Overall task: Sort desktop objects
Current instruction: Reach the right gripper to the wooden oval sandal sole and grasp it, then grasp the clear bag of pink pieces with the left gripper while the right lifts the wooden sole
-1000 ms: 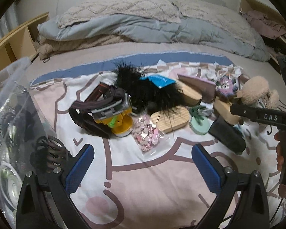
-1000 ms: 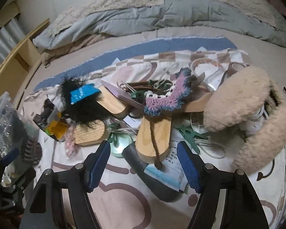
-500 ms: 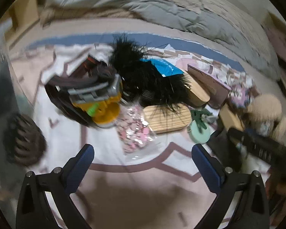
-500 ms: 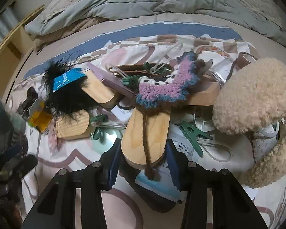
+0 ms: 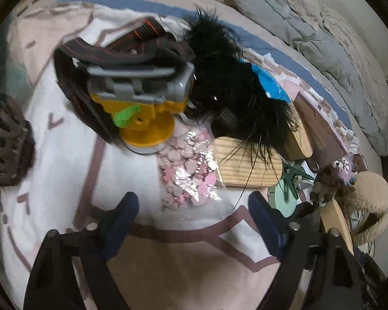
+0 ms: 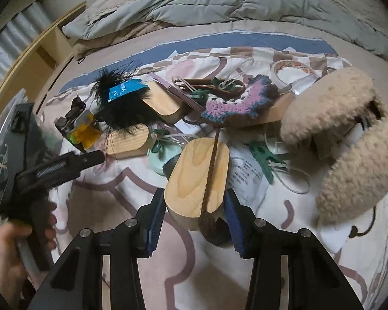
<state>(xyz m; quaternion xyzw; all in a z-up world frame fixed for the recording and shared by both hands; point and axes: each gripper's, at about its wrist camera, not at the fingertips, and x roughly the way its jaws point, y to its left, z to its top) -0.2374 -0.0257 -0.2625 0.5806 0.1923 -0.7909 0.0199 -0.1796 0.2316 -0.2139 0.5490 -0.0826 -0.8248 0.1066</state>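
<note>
A pile of small objects lies on a patterned sheet on a bed. My right gripper (image 6: 195, 213) is shut on a rounded wooden block (image 6: 197, 178) with a brown cord (image 6: 211, 165) across it. My left gripper (image 5: 191, 214) is open, its fingers either side of the near end of a clear bag of pink sequins (image 5: 188, 170). Behind the bag are a yellow and grey toy (image 5: 142, 103), black feathers (image 5: 232, 90) and a ribbed wooden block (image 5: 248, 165). The left gripper also shows in the right wrist view (image 6: 64, 165).
A crocheted purple piece (image 6: 235, 100), green clips (image 6: 263, 155), a mint disc (image 6: 163, 155) and a beige fluffy item (image 6: 349, 139) lie around. A brown hair claw (image 5: 5, 142) sits at left by a clear bin (image 6: 2, 134). Pillows and a grey quilt (image 6: 194, 5) lie behind.
My right gripper moved forward and closed on the wooden block. My left gripper moved forward and lower toward the sequin bag, staying open.
</note>
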